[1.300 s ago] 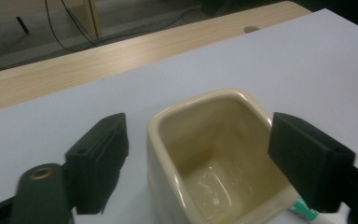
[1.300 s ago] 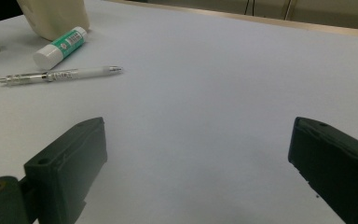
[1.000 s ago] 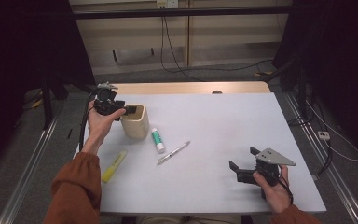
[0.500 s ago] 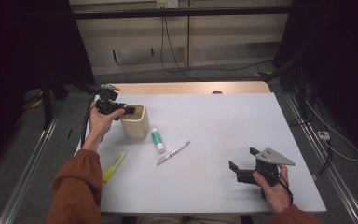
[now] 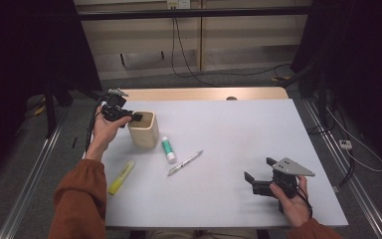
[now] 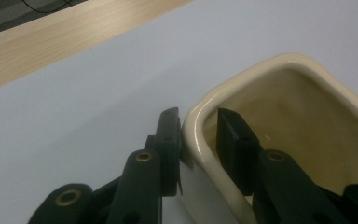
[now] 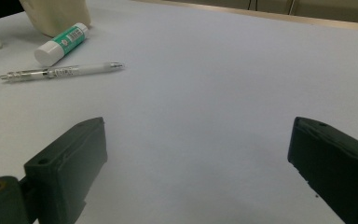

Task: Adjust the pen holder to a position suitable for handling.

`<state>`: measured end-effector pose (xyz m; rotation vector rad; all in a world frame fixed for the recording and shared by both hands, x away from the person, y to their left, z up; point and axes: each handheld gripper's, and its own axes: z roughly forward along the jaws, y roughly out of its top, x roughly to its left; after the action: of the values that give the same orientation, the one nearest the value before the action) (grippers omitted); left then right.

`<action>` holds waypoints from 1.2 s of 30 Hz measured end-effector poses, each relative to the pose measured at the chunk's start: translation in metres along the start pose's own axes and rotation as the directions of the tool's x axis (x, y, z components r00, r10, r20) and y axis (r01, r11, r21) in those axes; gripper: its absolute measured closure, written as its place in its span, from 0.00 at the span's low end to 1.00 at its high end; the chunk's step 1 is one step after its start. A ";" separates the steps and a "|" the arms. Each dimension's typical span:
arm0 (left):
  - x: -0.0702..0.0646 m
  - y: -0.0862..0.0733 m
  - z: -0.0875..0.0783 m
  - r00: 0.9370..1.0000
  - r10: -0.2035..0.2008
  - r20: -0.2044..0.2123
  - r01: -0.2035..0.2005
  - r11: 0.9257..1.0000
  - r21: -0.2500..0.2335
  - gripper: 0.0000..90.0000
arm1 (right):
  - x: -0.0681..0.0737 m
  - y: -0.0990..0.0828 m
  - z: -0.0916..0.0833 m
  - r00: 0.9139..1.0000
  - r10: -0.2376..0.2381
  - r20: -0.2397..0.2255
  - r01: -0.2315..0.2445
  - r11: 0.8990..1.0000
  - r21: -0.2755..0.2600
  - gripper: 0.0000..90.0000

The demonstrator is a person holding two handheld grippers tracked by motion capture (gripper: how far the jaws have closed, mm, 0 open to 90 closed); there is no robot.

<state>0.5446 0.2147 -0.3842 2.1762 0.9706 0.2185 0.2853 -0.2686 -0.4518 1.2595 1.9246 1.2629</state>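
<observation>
A cream square cup [image 5: 143, 129] stands upright at the left of the white table [image 5: 229, 129]. My left gripper [image 5: 135, 117] straddles the cup's left wall at the rim. In the left gripper view the cup [image 6: 279, 93] has one jaw outside, against the wall, and the other inside, a sliver off it. The left gripper [image 6: 199, 114] has just been closing with the wall between its jaws. My right gripper [image 5: 258, 168] rests near the front right, open with nothing between its jaws; the right gripper view shows bare table between the jaws of the right gripper [image 7: 198, 126].
A green-and-white glue stick [image 5: 168, 149] and a white pen [image 5: 185, 163] lie just right of the cup. A yellow highlighter [image 5: 121, 177] lies near the left forearm. The glue stick [image 7: 61, 43] and pen [image 7: 60, 71] lie far ahead of the right gripper. A wooden strip [image 5: 204, 93] edges the table's far side.
The left gripper has settled slightly lower on the cup's rim, and its jaws have drawn in around the wall. The right hand and the loose items have not moved.
</observation>
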 end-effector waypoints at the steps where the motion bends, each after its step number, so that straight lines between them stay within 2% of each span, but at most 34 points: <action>1: 0.000 0.000 0.000 1.000 -0.005 -0.006 0.005 1.000 0.002 0.79 | 0.000 0.000 0.000 1.000 -0.001 0.000 0.001 1.000 0.000 0.05; 5: 0.001 -0.001 -0.001 0.999 -0.036 -0.015 0.036 0.999 -0.006 0.79 | 0.000 0.000 0.000 1.000 0.001 0.000 -0.001 1.000 0.000 0.05; 7: 0.001 -0.002 -0.002 0.997 -0.066 -0.038 0.066 0.998 -0.005 0.79 | 0.000 0.000 0.000 1.000 -0.001 -0.001 0.001 1.000 0.000 0.05; 13: 0.002 -0.003 -0.004 0.995 -0.080 -0.055 0.080 0.997 -0.003 0.79 | 0.000 0.000 0.000 1.000 -0.001 0.000 0.001 1.000 0.000 0.05; 18: 0.002 -0.004 -0.009 0.993 -0.102 -0.062 0.100 0.994 -0.036 0.79 | 0.000 0.000 0.000 1.000 0.002 0.000 -0.002 1.000 0.000 0.05; 24: -0.005 0.000 -0.020 0.993 -0.103 -0.061 0.101 0.994 -0.047 0.79 | 0.000 0.000 0.000 1.000 0.002 0.002 -0.002 1.000 0.000 0.05; 26: -0.010 0.001 -0.023 0.995 -0.082 -0.056 0.080 0.996 -0.038 0.79 | 0.000 0.000 0.000 1.000 -0.002 0.002 0.002 1.000 -0.001 0.05; 29: -0.017 0.004 -0.027 0.996 -0.071 -0.056 0.069 0.997 -0.043 0.79 | 0.001 0.000 0.000 1.000 -0.002 0.006 0.002 1.000 0.000 0.05; 36: -0.030 0.008 -0.035 0.997 -0.064 -0.042 0.061 0.996 -0.070 0.79 | 0.001 0.001 0.000 1.000 -0.002 0.001 0.002 1.000 -0.001 0.05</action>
<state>0.5137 0.2096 -0.3490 2.0828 1.0390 0.2676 0.2852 -0.2679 -0.4512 1.2572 1.9233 1.2617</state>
